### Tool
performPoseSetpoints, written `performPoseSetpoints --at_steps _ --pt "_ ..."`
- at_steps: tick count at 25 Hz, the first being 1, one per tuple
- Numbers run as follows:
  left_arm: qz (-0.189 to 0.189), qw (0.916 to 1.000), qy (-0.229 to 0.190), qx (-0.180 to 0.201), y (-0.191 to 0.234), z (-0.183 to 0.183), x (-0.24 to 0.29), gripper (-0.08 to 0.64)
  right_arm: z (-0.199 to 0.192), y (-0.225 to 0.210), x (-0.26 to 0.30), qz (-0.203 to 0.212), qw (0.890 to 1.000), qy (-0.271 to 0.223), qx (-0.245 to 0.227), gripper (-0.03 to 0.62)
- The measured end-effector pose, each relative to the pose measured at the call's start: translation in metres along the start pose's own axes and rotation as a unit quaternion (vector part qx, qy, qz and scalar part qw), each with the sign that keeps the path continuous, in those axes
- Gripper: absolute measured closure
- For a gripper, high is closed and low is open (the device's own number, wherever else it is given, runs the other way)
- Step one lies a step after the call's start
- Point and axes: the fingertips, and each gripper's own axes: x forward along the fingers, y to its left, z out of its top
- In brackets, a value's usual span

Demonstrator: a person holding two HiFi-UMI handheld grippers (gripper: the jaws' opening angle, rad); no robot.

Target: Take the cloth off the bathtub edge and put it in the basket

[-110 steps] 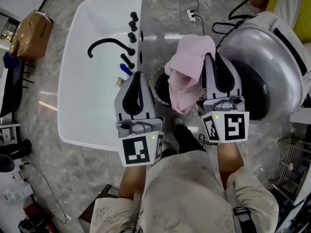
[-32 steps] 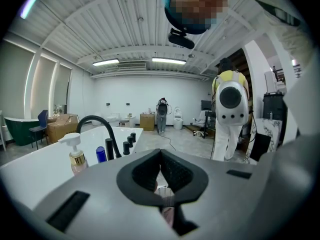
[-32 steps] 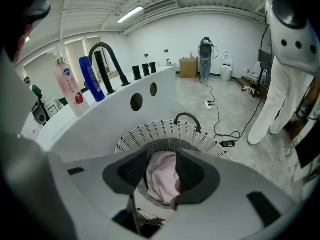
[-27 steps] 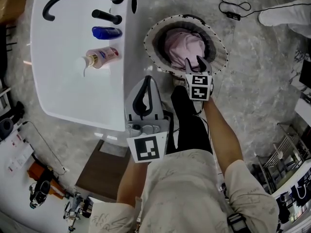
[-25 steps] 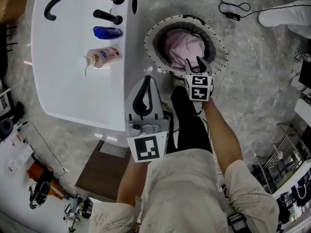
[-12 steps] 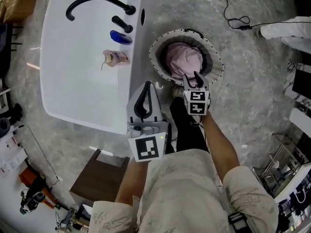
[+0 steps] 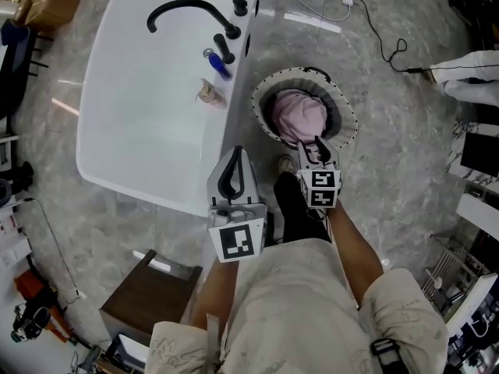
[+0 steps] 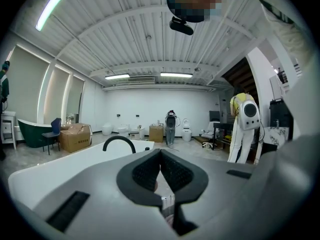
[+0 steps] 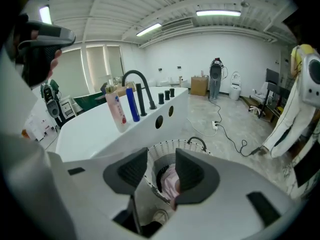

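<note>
Head view: white bathtub (image 7: pixel 148 107) fills the left; round woven basket (image 7: pixel 348 119) stands just beside its edge – pink cloth (image 7: pixel 300 115) lies bunched inside it. Left tongs (image 7: pixel 238 153) pressed together, empty, near the tub edge. Right tongs (image 7: pixel 313 145) apart (nothing btwn them), over the basket's near rim.

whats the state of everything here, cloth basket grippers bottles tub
bathtub: no water visible
basket: upright on floor beside bathtub
pink cloth: bunched inside basket, not gripped
left gripper: jaws together, empty
right gripper: jaws apart, empty, above basket
pink bottle: upright on bathtub edge
blue bottle: upright on bathtub edge
</note>
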Motion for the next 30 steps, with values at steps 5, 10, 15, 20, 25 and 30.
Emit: performPoseSetpoints --at_steps 5,10,15,20,25,30 --pt "0.023 0.9996 -0.015 0.002 0.021 0.015 -0.033 0.557 0.026 0.029 -0.037 0.019 0.998 -0.045 -0.031 0.43" --pt "0.041 0.9986 -0.035 -0.001 0.045 0.033 -0.067 0.557 0.061 0.059 -0.078 0.033 0.994 -0.094 -0.053 0.43" --pt "0.057 0.9973 -0.047 0.002 0.064 0.052 -0.096 0.557 0.11 0.085 -0.122 0.046 0.984 -0.164 -0.048 0.431" --pt "0.069 0.9946 -0.077 0.01 0.079 0.085 -0.124 0.557 0.167 0.109 -0.171 0.063 0.967 -0.242 -0.042 0.431" --pt "0.085 0.9919 -0.093 0.02 0.096 0.115 -0.147 0.557 0.225 0.13 -0.225 0.077 0.938 -0.331 -0.066 0.431" --pt "0.086 0.9859 -0.14 0.031 0.104 0.157 -0.165 0.557 0.279 0.14 -0.282 0.094 0.91 -0.4 -0.048 0.441"
